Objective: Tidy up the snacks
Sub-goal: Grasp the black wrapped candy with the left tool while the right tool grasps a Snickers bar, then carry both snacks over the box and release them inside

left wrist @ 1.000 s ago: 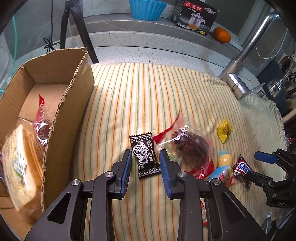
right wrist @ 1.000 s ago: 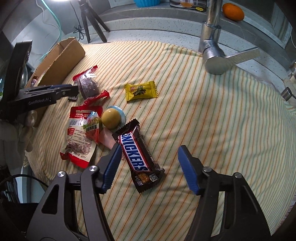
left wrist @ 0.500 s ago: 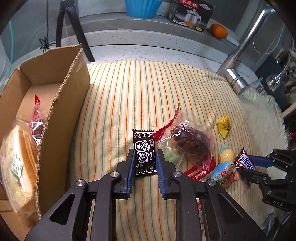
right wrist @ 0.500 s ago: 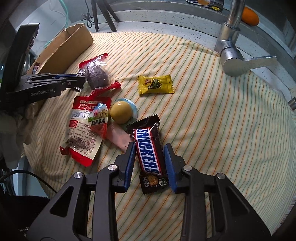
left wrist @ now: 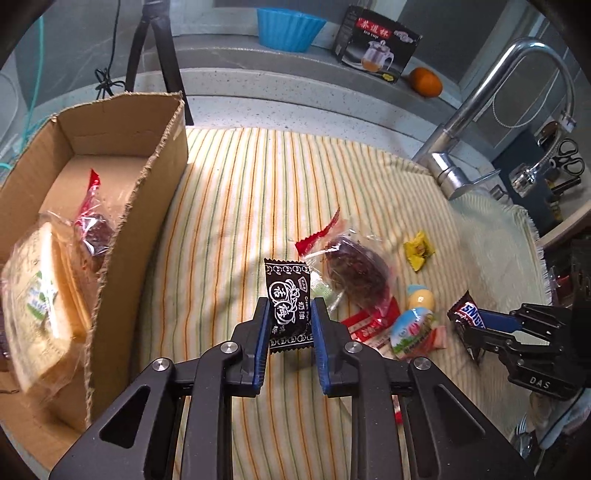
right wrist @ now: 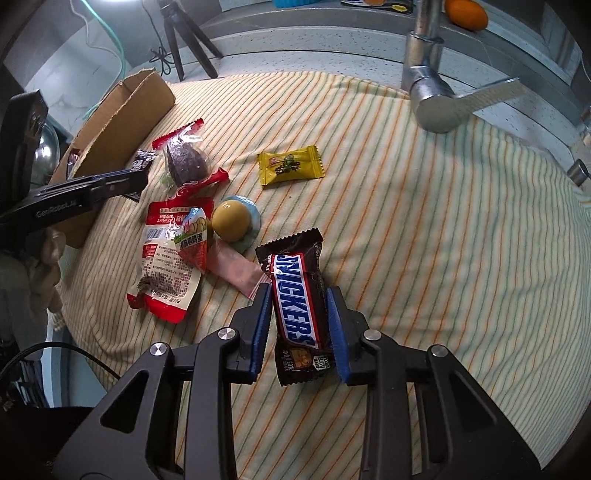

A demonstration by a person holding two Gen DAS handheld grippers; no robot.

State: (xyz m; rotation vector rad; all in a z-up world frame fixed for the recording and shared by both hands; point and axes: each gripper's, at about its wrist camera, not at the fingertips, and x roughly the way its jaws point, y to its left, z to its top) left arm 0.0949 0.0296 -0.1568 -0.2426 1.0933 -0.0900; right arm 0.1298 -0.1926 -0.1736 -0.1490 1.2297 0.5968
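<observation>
My left gripper (left wrist: 289,310) is shut on a black plum candy packet (left wrist: 287,304), held just above the striped cloth (left wrist: 236,206). An open cardboard box (left wrist: 122,236) stands to its left with a bread pack (left wrist: 40,306) and a red-wrapped snack (left wrist: 92,221) inside. My right gripper (right wrist: 297,295) is shut on a Snickers bar (right wrist: 297,295), lifted slightly off the cloth (right wrist: 424,229). On the cloth lie a clear bag of dark dried fruit (right wrist: 186,162), a yellow candy (right wrist: 290,168), a round yellow-and-blue snack (right wrist: 234,221) and a red-and-white pouch (right wrist: 166,258).
A chrome tap (left wrist: 480,122) rises at the cloth's far right. On the back ledge stand a blue bowl (left wrist: 290,29), a teapot carton (left wrist: 376,44) and an orange (left wrist: 426,82). A black tripod (left wrist: 159,55) stands behind the box.
Both grippers have shut: the left on the black candy packet, the right on the Snickers bar. Each snack now sits slightly off the cloth between the pads.
</observation>
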